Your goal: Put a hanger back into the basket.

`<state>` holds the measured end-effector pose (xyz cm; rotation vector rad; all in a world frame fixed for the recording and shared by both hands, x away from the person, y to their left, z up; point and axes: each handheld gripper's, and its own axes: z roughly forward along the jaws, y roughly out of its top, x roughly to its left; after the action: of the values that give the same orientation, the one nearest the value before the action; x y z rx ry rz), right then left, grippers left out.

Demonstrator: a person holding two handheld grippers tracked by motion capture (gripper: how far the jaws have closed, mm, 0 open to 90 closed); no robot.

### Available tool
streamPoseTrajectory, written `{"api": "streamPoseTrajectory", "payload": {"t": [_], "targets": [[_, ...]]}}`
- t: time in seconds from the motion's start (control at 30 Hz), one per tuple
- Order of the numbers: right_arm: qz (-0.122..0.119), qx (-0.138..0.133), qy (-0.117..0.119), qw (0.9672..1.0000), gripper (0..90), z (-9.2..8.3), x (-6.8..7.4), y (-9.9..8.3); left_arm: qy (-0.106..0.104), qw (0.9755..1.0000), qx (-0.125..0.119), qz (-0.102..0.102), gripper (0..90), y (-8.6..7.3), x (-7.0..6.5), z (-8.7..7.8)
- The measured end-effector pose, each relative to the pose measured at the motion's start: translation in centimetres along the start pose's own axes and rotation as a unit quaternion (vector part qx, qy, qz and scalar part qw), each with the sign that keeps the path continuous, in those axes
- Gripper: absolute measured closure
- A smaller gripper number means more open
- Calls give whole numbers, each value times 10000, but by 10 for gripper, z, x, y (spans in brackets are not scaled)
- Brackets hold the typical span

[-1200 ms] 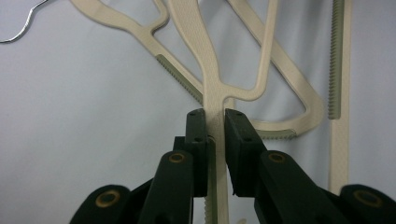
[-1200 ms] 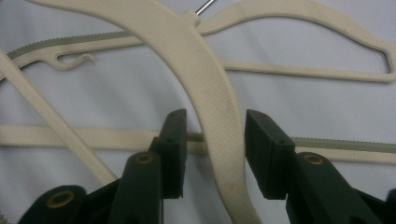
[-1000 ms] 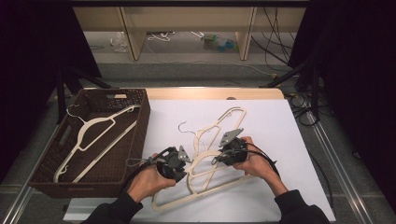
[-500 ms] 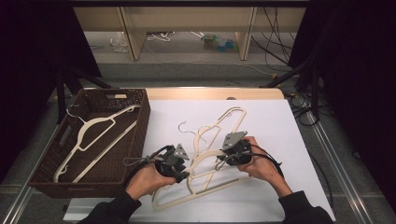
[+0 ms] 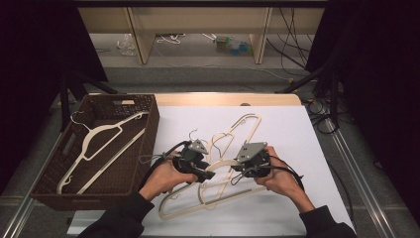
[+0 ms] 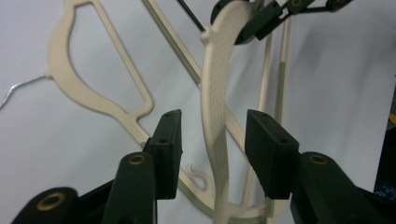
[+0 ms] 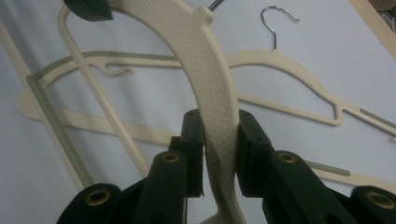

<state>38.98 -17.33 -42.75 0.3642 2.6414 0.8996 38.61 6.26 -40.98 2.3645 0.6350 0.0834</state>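
- Two claws work one cream hanger [image 7: 212, 79] over the white sheet [image 5: 297, 134].
- Right gripper [image 7: 219, 135]: pads clamped on hanger's textured arm.
- Left gripper [image 6: 212, 140]: jaws just been opening, now apart w/ same hanger betw. them, prob. not touching.
- Other hangers [image 7: 299, 88] lie flat under both claws; one more in wicker basket [image 5: 148, 119], well left of left claw.

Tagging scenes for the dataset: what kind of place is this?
Probably a lab or workshop data-collection bench: a table under white sheet, loose cables on the floor behind, hangers and a wicker basket as props.
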Motion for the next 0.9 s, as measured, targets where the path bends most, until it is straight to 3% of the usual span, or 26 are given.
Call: {"api": "streamPoseTrajectory", "payload": {"t": [0.07, 0.2, 0.3, 0.37, 0.43, 0.53, 0.8, 0.9], "targets": [[-22, -58, -36, 10000, 762, 0, 1, 0, -89, 9997, -199, -81, 592, 3, -1, 1], [-38, -55, -38, 10000, 763, -1, 2, 1, -213, 9993, -287, -88, 628, 7, -3, 1], [-40, -79, -26, 10000, 763, -2, 4, 1, -251, 9994, -227, 7, 652, 10, -2, 1], [-42, -86, -30, 9999, 762, -2, 4, 1, -305, 9991, -279, -77, 655, 11, -2, 2], [-67, -110, -44, 9999, 763, -3, 4, 1, -324, 9992, -232, 21, 665, 13, 0, 1], [-63, -101, -4, 9999, 763, -4, 5, 2, -386, 9990, -205, -107, 684, 13, 1, 5], [-82, -128, -35, 9999, 764, -5, 6, 1, -444, 9988, -154, -118, 772, 14, 5, 7], [-89, -133, -51, 9999, 764, -6, 6, 1, -487, 9982, -224, -268, 776, 15, 4, 8]]}}
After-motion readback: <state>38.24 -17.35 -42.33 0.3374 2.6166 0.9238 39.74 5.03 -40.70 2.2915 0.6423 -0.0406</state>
